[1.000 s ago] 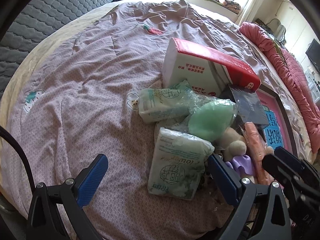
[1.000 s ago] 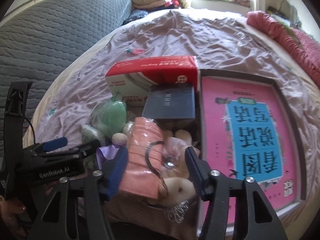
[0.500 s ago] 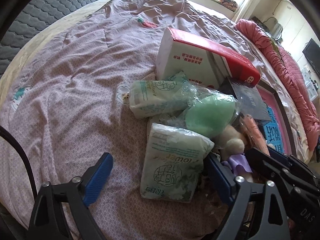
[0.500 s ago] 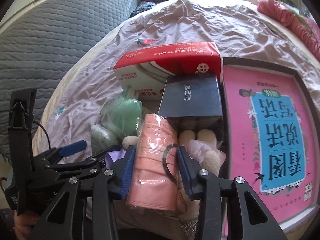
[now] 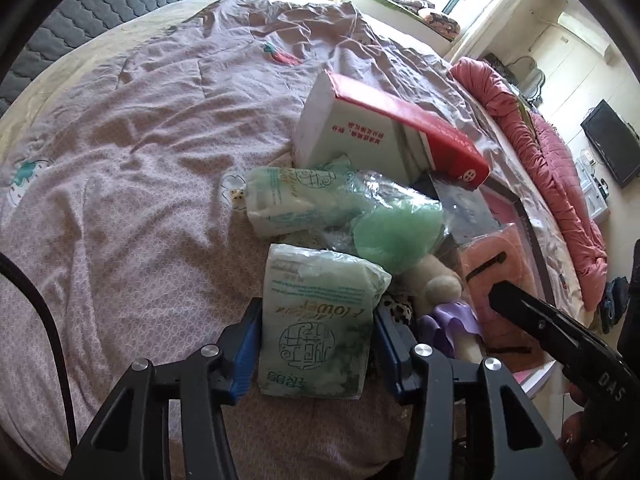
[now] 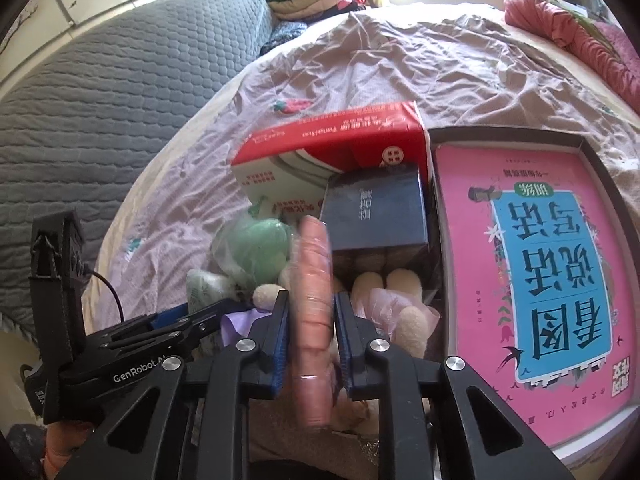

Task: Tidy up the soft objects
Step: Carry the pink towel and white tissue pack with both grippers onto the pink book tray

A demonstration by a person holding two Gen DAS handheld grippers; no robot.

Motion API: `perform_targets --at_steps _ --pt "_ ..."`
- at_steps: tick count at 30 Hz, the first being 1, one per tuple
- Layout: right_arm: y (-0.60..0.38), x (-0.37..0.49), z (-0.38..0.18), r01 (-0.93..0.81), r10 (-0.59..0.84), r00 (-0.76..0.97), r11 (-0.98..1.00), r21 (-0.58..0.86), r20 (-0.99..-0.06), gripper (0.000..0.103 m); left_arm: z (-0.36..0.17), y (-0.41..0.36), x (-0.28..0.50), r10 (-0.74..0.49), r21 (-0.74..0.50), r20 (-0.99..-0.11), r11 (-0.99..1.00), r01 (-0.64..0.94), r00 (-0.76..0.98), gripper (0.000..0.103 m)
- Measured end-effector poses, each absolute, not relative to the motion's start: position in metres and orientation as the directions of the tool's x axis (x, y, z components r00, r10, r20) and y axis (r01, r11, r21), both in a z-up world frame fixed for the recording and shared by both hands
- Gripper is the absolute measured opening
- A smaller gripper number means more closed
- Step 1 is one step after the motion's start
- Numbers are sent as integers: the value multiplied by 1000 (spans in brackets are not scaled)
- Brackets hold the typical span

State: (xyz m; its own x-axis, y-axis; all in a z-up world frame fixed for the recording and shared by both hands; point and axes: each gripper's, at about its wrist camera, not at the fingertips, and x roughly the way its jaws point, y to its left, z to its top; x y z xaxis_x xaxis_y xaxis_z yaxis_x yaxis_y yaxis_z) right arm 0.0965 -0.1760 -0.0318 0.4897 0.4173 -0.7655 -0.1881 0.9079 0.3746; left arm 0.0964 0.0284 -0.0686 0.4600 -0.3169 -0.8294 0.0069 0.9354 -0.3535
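Left gripper [image 5: 318, 340] clamped on tissue pack [image 5: 320, 316], long axis pointing away; right gripper [image 6: 308, 336] clamped on pink pack [image 6: 312, 304], edge-on, just beside it.
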Motion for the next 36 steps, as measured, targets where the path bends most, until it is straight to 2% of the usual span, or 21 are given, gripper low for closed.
perform_targets --at_steps 6,13,23,36 --pt "-178 97 -35 -177 410 481 911 372 -775 17 -51 34 83 -313 -360 -812 933 -2 493 50" --pt "-191 87 -12 -170 419 540 904 393 -730 16 -16 26 68 -318 -351 -783 935 43 535 51" --pt "-236 63 12 -88 434 590 873 480 -681 16 27 -28 60 -377 -349 -761 924 157 527 51" --pt "-304 38 33 6 391 679 844 537 -622 16 49 -96 60 -413 -326 -759 910 256 503 51"
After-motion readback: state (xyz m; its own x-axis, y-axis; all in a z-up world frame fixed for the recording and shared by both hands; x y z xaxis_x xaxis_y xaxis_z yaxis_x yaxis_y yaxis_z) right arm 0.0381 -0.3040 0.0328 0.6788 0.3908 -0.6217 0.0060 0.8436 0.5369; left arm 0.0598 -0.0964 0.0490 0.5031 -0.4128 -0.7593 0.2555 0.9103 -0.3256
